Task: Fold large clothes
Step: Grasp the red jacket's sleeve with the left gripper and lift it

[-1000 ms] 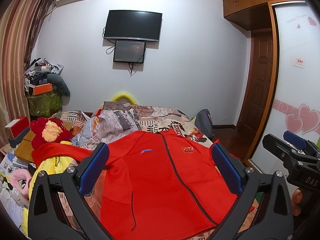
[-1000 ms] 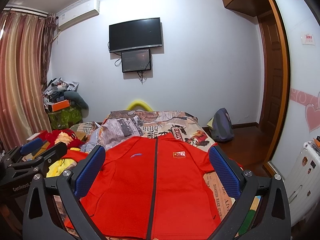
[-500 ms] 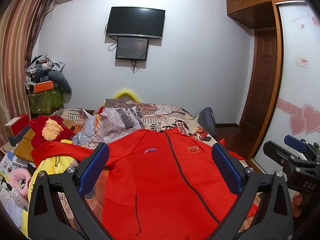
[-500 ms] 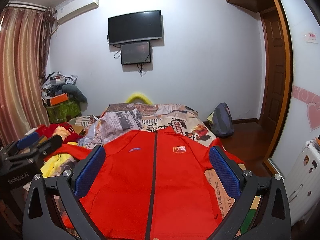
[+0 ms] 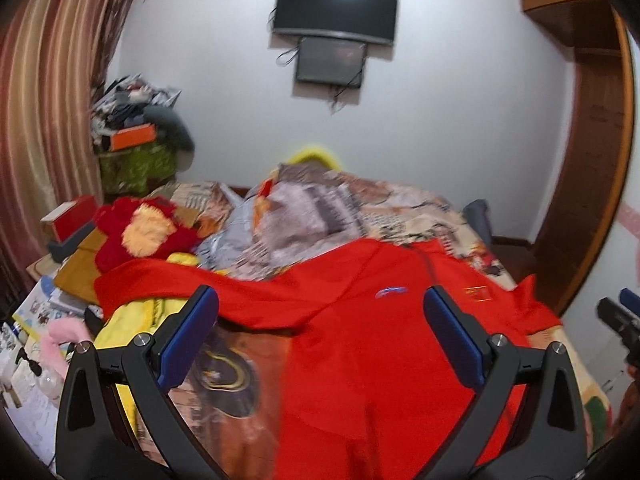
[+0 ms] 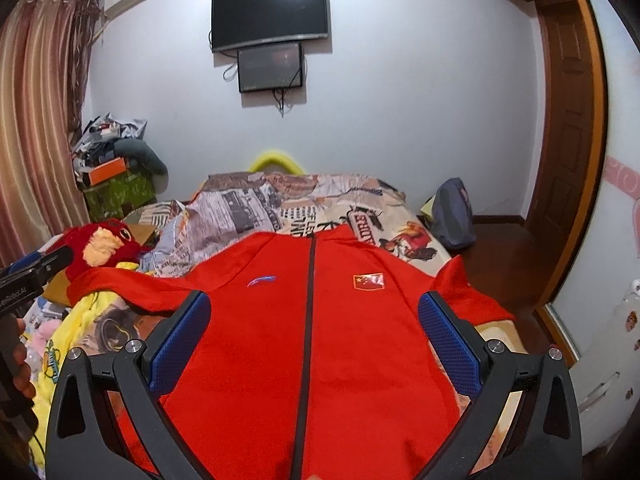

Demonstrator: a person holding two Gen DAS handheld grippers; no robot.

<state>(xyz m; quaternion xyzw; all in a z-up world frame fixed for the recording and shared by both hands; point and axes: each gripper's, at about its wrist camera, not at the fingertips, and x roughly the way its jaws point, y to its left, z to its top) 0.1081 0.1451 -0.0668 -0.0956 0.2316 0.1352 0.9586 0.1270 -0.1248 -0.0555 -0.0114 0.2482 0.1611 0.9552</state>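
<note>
Fingers (image 5: pixel 188 336) of the left gripper (image 5: pixel 320 332) and right gripper (image 6: pixel 314 330) spread wide, holding nothing. The red jacket (image 6: pixel 312 340) fills each frame's lower centre, seemingly flat on the bed (image 6: pixel 304 204).

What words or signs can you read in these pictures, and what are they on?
"enRobot.AI", first letters cut off at the picture's edge: on the left gripper.
"SHUT", partly covered: on the printed bedspread; its other newspaper-style print is too small to read.
Chinese flag patch, no words: on the red jacket.
Blue swoosh logo, no readable letters: on the same jacket's chest.
Yellow fabric: its print is too blurred to read.
</note>
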